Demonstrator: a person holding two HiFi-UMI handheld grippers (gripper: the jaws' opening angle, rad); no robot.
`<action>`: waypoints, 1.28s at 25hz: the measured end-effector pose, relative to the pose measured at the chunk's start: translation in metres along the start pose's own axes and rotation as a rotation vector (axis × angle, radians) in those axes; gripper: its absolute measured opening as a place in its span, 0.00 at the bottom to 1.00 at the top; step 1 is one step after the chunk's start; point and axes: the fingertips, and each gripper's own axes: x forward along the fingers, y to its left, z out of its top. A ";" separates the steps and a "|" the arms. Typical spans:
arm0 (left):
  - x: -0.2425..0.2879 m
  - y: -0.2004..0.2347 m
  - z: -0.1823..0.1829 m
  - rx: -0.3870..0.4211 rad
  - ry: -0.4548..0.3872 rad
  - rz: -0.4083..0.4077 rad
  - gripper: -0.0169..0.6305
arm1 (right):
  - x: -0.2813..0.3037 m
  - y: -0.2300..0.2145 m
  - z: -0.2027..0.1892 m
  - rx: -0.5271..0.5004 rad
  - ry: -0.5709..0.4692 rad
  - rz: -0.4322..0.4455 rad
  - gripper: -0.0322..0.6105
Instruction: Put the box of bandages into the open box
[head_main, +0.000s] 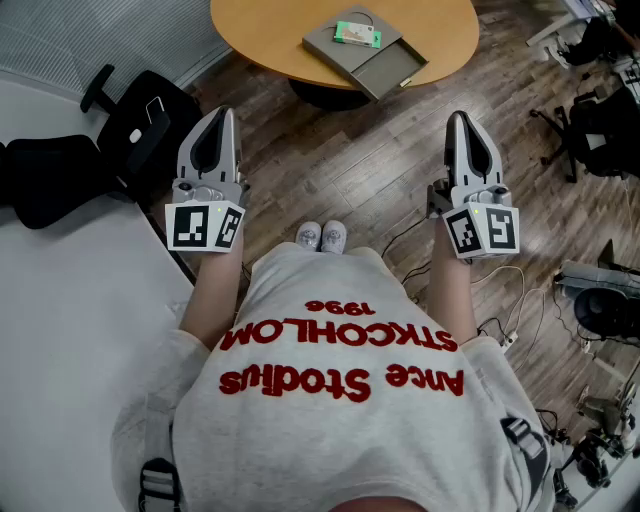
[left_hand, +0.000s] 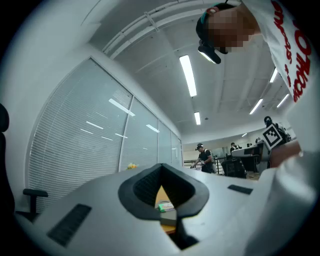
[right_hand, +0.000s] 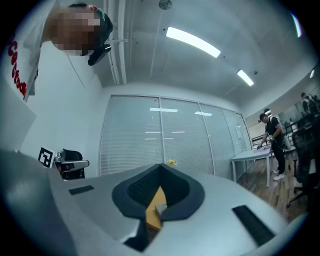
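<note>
Box of bandages (head_main: 357, 35) on the grey open box (head_main: 388, 68) on the table (head_main: 260, 30); left gripper (head_main: 221, 112) and right gripper (head_main: 461, 116) clenched, empty.

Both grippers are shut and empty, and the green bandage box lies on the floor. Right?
No: the head view shows the green bandage box on the round table, atop the grey open box. Left gripper and right gripper are shut and empty.
</note>
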 end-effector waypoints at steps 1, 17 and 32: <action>0.001 -0.001 0.000 0.001 -0.002 0.002 0.04 | 0.000 -0.001 -0.001 0.001 -0.001 0.001 0.06; 0.029 -0.025 -0.008 0.000 -0.054 0.028 0.04 | 0.013 -0.028 0.006 0.020 -0.056 0.076 0.06; 0.111 0.016 -0.038 -0.025 -0.039 -0.023 0.04 | 0.092 -0.050 -0.006 0.033 -0.050 0.052 0.06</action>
